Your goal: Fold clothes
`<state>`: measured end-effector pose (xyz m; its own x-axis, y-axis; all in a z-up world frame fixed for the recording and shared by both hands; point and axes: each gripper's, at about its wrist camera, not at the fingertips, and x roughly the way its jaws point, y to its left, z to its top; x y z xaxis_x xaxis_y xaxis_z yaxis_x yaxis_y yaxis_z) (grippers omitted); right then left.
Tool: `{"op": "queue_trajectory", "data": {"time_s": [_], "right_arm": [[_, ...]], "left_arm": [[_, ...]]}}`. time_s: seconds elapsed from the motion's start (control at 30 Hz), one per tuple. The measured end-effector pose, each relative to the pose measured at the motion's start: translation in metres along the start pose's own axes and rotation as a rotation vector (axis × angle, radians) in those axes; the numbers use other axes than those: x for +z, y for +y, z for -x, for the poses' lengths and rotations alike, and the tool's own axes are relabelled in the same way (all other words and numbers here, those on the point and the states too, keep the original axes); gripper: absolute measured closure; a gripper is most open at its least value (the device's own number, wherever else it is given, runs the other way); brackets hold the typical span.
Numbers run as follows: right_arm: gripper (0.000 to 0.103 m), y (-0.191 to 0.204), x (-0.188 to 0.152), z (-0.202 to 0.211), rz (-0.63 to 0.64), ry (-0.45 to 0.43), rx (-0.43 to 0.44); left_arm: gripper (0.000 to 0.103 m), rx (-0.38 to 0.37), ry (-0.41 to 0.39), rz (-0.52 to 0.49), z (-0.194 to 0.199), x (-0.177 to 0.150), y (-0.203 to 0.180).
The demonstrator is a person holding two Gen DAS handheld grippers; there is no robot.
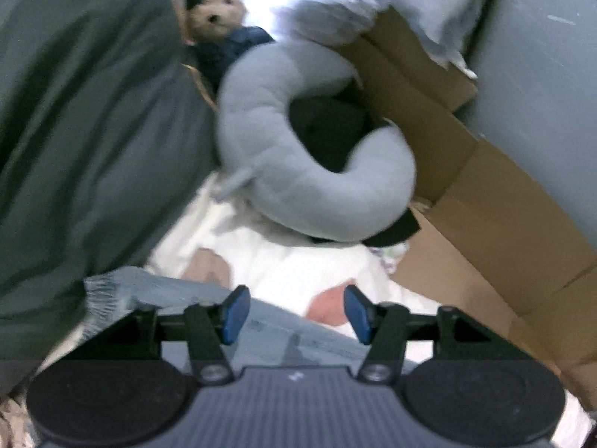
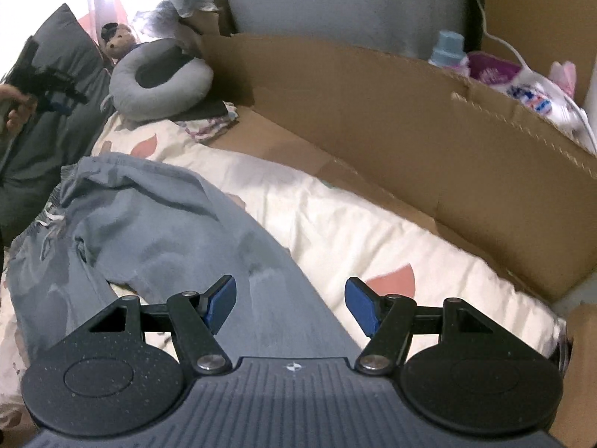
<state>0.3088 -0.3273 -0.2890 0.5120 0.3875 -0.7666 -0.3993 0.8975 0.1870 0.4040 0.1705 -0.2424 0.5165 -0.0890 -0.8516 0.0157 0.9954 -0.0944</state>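
A crumpled grey-blue garment [image 2: 156, 224] lies on a cream bed cover [image 2: 335, 216] printed with pink leaf shapes. My right gripper [image 2: 291, 304] hovers open over the garment's near part, which runs between its blue pads untouched. In the left wrist view a frayed edge of the same garment [image 1: 168, 291] lies below my left gripper [image 1: 296, 311], which stands open with nothing pinched. The right wrist view also catches the left gripper [image 2: 56, 89] at the far left, held by a hand above the garment's far end.
A grey neck pillow [image 1: 283, 171] [image 2: 160, 82] leans at the head of the bed beside a dark grey pillow [image 1: 74, 130] and a stuffed toy [image 1: 220, 11]. Cardboard sheets [image 2: 410, 130] wall the right side, with a bottle [image 2: 447, 48] and bags behind.
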Motion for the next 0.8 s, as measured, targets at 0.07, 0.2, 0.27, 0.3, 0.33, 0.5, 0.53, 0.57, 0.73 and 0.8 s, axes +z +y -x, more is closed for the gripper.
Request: {"op": "queue_trajectory", "data": {"time_s": [0.07,0.2,0.27,0.3,0.33,0.5,0.53,0.57,0.73,0.8], "right_arm": [[0.032,0.001,-0.011,0.004,0.0,-0.009,-0.005],[0.033,0.005,-0.036,0.008,-0.015,-0.021,-0.016],[0.033,0.008,-0.048,0.009,-0.002,-0.028,-0.024],[0.033,0.008,-0.054,0.01,-0.002,-0.032,-0.032],[0.033,0.008,-0.06,0.01,-0.002,-0.037,-0.04],[0.036,-0.004,-0.089,0.005,-0.057,-0.046,-0.057],[0.038,-0.007,-0.094,0.003,-0.067,-0.043,-0.055],[0.039,-0.009,-0.099,0.002,-0.077,-0.042,-0.048],[0.039,-0.013,-0.117,-0.001,-0.083,-0.066,-0.04],[0.039,-0.01,-0.118,-0.003,-0.054,-0.082,-0.044]], "left_arm": [[0.044,-0.012,0.01,0.001,-0.007,-0.005,-0.015],[0.042,-0.01,0.05,-0.014,-0.022,-0.022,-0.045],[0.042,0.0,0.079,-0.012,-0.031,-0.034,-0.056],[0.042,-0.006,0.093,-0.015,-0.036,-0.04,-0.061],[0.042,-0.013,0.107,-0.019,-0.04,-0.046,-0.066],[0.042,-0.036,0.15,-0.06,-0.061,-0.069,-0.086],[0.042,-0.04,0.156,-0.072,-0.063,-0.072,-0.089],[0.042,-0.047,0.164,-0.08,-0.064,-0.074,-0.092],[0.041,-0.094,0.181,-0.065,-0.054,-0.07,-0.105],[0.041,-0.103,0.187,-0.068,-0.054,-0.071,-0.111]]}}
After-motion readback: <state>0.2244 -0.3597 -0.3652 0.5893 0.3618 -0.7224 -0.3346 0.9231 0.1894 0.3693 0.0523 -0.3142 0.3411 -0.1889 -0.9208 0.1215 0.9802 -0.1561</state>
